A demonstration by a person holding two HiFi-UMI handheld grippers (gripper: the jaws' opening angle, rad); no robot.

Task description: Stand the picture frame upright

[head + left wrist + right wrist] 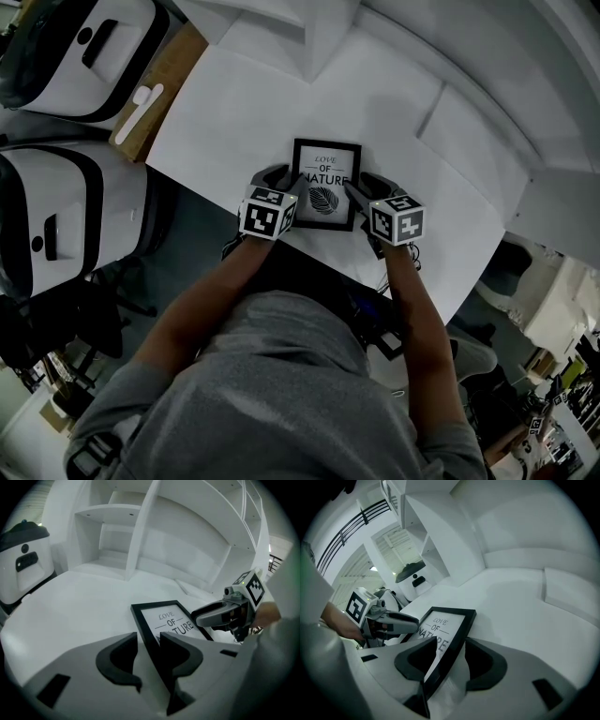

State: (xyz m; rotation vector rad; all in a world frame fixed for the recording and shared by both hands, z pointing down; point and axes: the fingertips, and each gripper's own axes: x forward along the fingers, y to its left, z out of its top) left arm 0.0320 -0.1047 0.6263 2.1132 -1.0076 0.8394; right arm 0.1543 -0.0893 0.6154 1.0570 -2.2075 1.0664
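Note:
A black picture frame [326,185] with a "LOVE OF NATURE" leaf print rests on the white table [234,103], its face tilted up toward me. My left gripper [286,178] sits at the frame's left edge and my right gripper [367,187] at its right edge. In the left gripper view the frame's [168,620] left edge runs between the open jaws of the left gripper [149,638], with a gap on the outer side. In the right gripper view the frame's [445,620] right edge lies between the spread jaws of the right gripper [451,643], with no pad pressing on it.
Two white machines with black trim [56,56] [47,216] stand left of the table. A wooden board [159,89] carrying a white tool lies at the table's left edge. White shelving [140,536] rises behind the table. The table's near edge runs just below the frame.

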